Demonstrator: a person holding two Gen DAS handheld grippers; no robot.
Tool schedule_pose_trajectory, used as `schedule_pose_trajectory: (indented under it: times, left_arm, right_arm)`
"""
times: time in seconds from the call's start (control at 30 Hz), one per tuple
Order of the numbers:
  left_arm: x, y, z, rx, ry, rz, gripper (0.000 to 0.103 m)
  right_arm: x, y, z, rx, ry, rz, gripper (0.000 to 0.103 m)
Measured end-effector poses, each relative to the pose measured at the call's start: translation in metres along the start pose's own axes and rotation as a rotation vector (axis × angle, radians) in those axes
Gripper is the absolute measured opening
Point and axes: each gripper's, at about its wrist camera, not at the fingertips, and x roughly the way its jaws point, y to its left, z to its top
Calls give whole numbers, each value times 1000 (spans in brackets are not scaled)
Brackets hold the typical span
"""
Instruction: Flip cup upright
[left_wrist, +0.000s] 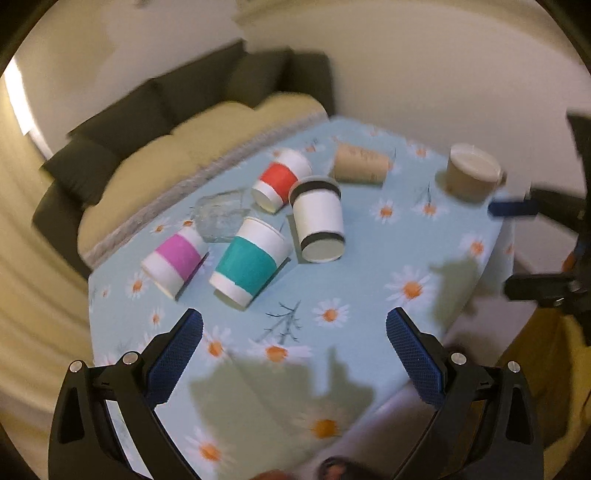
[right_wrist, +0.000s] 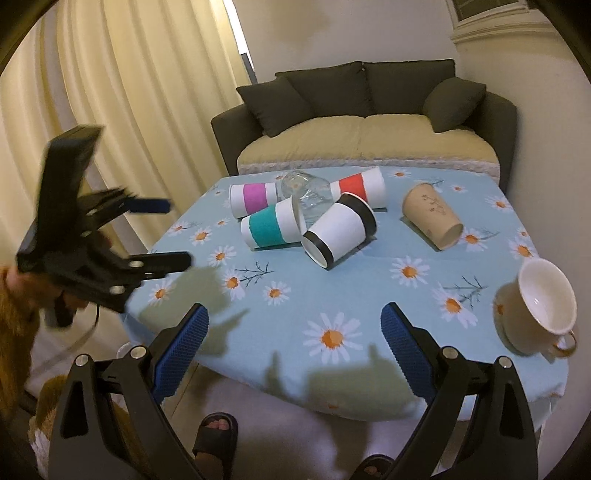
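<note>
Several paper cups lie on their sides on the daisy tablecloth (right_wrist: 362, 295): a teal-banded cup (left_wrist: 249, 260) (right_wrist: 269, 227), a pink-banded cup (left_wrist: 173, 260) (right_wrist: 253, 199), a red-banded cup (left_wrist: 280, 181) (right_wrist: 360, 188), a black-rimmed white cup (left_wrist: 319, 219) (right_wrist: 340, 234) and a brown cup (left_wrist: 360, 163) (right_wrist: 432, 216). A clear glass (left_wrist: 221, 216) (right_wrist: 308, 192) lies among them. A cream teacup (left_wrist: 471, 173) (right_wrist: 539, 306) stands at the right. My left gripper (left_wrist: 293, 332) is open and empty above the near table. My right gripper (right_wrist: 295, 332) is open and empty at the table's front edge.
A dark sofa (right_wrist: 362, 122) with a cream seat stands behind the table. Curtains (right_wrist: 110, 110) hang at the left. The left gripper's body (right_wrist: 92, 236) shows at the table's left edge. A sandalled foot (right_wrist: 218, 439) is below the table's front edge.
</note>
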Motion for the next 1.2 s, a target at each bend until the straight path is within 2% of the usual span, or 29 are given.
schedule_pose_trajectory:
  times: [0.23,0.37,0.47,0.53,0.63,0.8,0.87,0.97,1.2]
  left_arm:
    - [60,22,24,131,124,-59,96]
    - [94,30,34,208,193,-62,96]
    - [113,36,41,229,228,-61,89]
    - [123,40,45,241,243,-59,81]
    - [138,45,49,261,273,-61,81]
    - [154,46,49,314,324,-81,79]
    - [160,44,49,328,334,-74,74]
    - [165,41,49,336,346,-75,62]
    - [160,43,51,321,345,-73,62]
  right_arm:
    - [28,-19,10,44,20,36,93]
    - [40,-28,6,65,37,53,93]
    - [46,-31,6,45,48,45,93]
    - [47,-30,6,7,29,22,93]
    - [47,-29,7,-20,22,16,93]
    - [48,-31,8,-23,32,33,93]
    - [49,-32,8,-19,36,33,93]
    - [48,-32,9,-23,31,26,93]
    - [46,-30,10,-29,28,26,93]
